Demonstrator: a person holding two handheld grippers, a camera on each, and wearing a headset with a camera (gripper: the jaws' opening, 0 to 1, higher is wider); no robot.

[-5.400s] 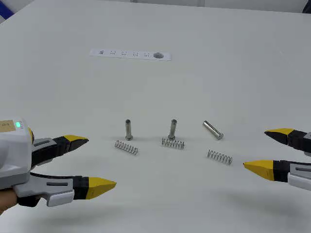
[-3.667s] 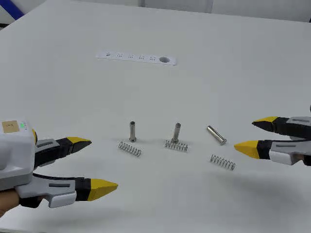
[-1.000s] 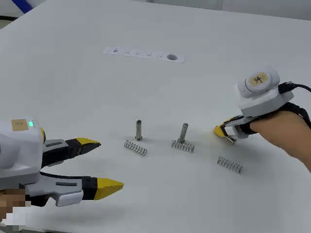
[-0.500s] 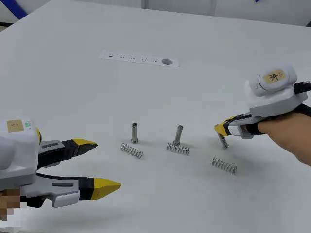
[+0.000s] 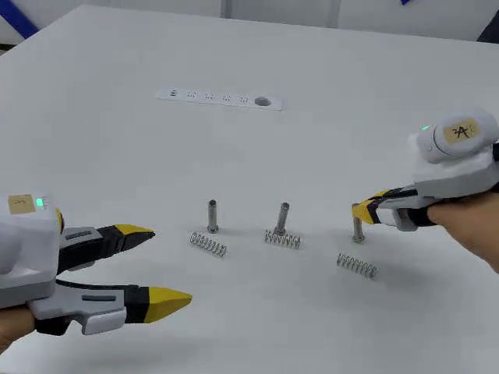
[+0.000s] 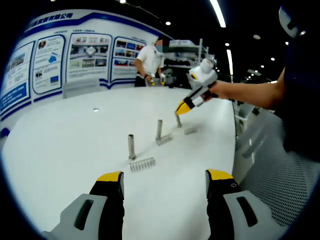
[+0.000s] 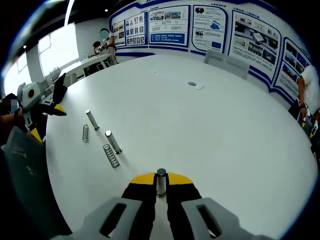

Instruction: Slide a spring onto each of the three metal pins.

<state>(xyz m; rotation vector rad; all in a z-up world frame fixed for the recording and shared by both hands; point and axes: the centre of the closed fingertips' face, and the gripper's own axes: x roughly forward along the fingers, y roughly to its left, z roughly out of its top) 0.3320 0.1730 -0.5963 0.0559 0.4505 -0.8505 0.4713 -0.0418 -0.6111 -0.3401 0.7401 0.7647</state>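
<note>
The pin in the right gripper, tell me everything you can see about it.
The pin is a short, shiny, silver metal rod, round in section, and looks slightly wider at the bottom. It stands upright over the white table, to the right of the middle pin. The right gripper is shut on its upper part, a yellow tip on each side. Its lower end is at the table, but whether it touches cannot be told. A loose spring lies just in front, apart from it.

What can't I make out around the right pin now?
- Head view: too small to tell whether the right pin touches the table.
- Right gripper view: the right tongs cover that pin's lower part.
- Left gripper view: the right spring is blurred, coils unreadable.
</note>
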